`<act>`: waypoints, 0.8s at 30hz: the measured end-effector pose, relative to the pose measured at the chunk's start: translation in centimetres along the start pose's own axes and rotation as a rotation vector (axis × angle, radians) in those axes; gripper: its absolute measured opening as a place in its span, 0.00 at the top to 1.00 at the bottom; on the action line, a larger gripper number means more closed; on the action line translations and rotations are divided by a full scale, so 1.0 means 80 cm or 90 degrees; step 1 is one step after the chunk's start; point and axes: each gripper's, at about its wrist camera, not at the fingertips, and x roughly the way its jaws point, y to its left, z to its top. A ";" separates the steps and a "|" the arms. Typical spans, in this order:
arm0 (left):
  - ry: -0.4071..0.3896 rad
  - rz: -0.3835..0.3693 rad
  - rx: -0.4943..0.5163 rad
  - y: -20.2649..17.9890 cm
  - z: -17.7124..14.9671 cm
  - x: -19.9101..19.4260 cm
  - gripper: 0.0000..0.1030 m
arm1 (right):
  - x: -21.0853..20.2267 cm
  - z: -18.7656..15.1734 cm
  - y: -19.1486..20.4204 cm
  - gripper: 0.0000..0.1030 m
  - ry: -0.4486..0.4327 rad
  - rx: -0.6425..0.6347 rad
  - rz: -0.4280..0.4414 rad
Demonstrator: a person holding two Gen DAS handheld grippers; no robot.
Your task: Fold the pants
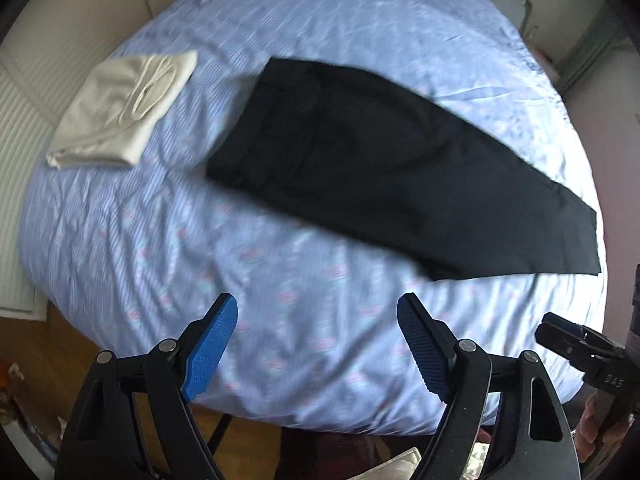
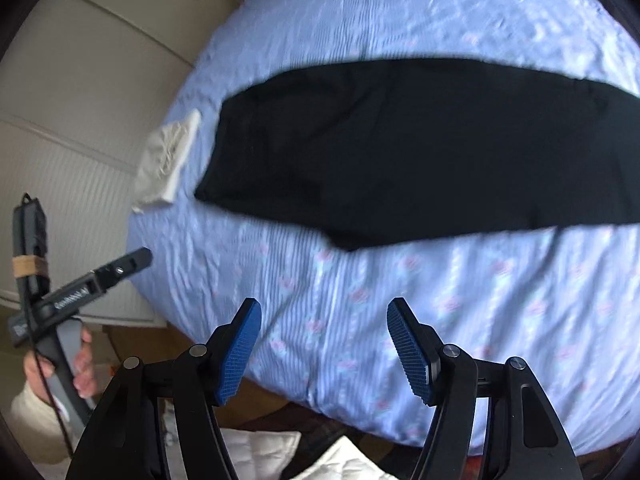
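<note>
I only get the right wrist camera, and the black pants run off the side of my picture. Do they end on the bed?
Observer: Yes. In the left wrist view the pants end in a straight hem that lies flat on the blue bedcover.
Operator: Is the other gripper holding anything? I only see its side.
Observer: No. The left gripper is open above bare bedcover, with nothing in its jaws.
Operator: What's that white thing?
Observer: A folded white garment, lying apart from the pants. A looped neckline or strap shows on top of it.
</note>
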 end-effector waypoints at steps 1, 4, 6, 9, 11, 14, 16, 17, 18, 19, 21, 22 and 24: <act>0.009 0.005 -0.003 0.012 0.000 0.008 0.20 | 0.013 0.000 0.004 0.35 0.011 0.004 0.002; 0.033 0.003 -0.012 0.036 -0.001 0.027 0.20 | 0.052 0.002 0.009 0.35 0.041 0.011 -0.004; 0.046 -0.006 -0.020 0.042 0.000 0.042 0.20 | 0.077 0.008 0.009 0.35 0.056 0.013 -0.013; 0.064 -0.008 -0.026 0.041 0.004 0.063 0.20 | 0.114 0.025 0.001 0.35 0.070 0.017 -0.023; 0.082 -0.015 -0.040 0.035 0.006 0.078 0.20 | 0.140 0.037 -0.003 0.35 0.083 0.012 -0.037; 0.096 -0.036 -0.060 0.026 0.009 0.088 0.20 | 0.166 0.051 -0.010 0.35 0.109 -0.005 -0.056; 0.101 -0.045 -0.066 0.016 0.009 0.090 0.20 | 0.186 0.058 -0.013 0.35 0.133 -0.028 -0.079; 0.102 -0.044 -0.064 0.013 0.009 0.090 0.20 | 0.196 0.062 -0.015 0.35 0.150 -0.033 -0.082; 0.102 -0.043 -0.062 0.011 0.009 0.090 0.20 | 0.198 0.064 -0.015 0.35 0.155 -0.038 -0.077; 0.102 -0.039 -0.060 0.008 0.009 0.091 0.20 | 0.197 0.066 -0.013 0.35 0.153 -0.047 -0.074; 0.102 -0.030 -0.065 0.008 0.012 0.092 0.20 | 0.182 0.073 -0.002 0.36 0.129 -0.068 -0.055; 0.102 -0.030 -0.074 0.009 0.013 0.093 0.20 | 0.173 0.076 0.003 0.35 0.114 -0.076 -0.046; 0.104 -0.032 -0.098 0.014 0.016 0.095 0.20 | 0.157 0.088 0.012 0.36 0.082 -0.094 -0.041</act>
